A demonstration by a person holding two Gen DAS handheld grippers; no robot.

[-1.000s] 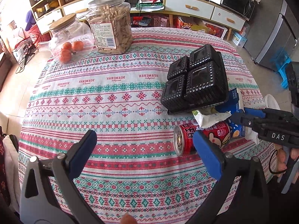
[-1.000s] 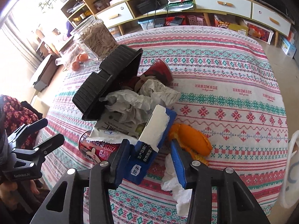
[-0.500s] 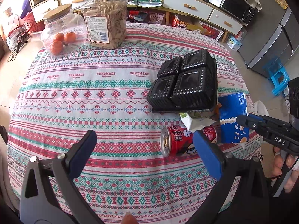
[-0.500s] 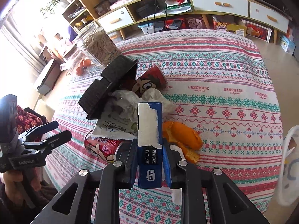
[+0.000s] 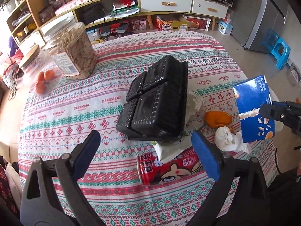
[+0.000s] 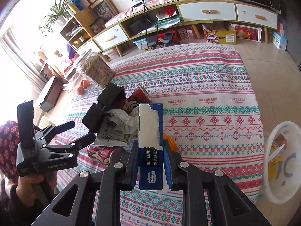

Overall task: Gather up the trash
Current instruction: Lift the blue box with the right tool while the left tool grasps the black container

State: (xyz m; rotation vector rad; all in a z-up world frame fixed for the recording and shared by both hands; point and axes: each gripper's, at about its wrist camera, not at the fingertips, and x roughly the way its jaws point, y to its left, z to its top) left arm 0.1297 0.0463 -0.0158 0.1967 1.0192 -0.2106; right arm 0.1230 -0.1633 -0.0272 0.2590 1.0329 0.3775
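The right gripper (image 6: 150, 162) clamps one blue carton (image 6: 150, 131) upright, its long axis running straight up from the jaws, torn white end on top. Half a second ago it sat lower over the litter; now it is lifted above the counter (image 6: 207, 113). The left gripper (image 5: 144, 148) hangs wide open over one red can (image 5: 169, 171) lying on its side.

Daylight, bright; right wrist view overexposed at 9–10 o'clock. Soft shadows are cast on the tablecloth (image 5: 131, 194). Fisheye bending and dark vignetting are seen at edges; focus sharp.
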